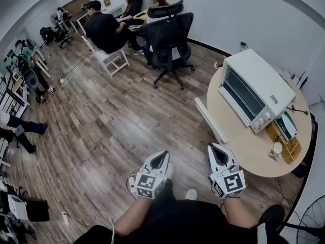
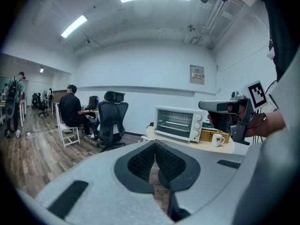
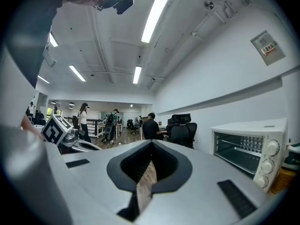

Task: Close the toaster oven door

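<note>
The left tool (image 1: 164, 155) hangs over the wood floor (image 1: 117, 121), well left of the toaster oven (image 1: 256, 90), jaws shut on nothing. The right tool (image 1: 214, 148), nearer the oven, is likewise closed and empty. The oven stands on the round desk (image 1: 244, 146), its glass door upright.

Toaster oven (image 1: 256, 88) in all 3 cams

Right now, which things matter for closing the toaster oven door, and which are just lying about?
Job: toaster oven; left claw; right claw, both shut and empty.
Lying about: mug; wicker basket; black office chair; white chair.
</note>
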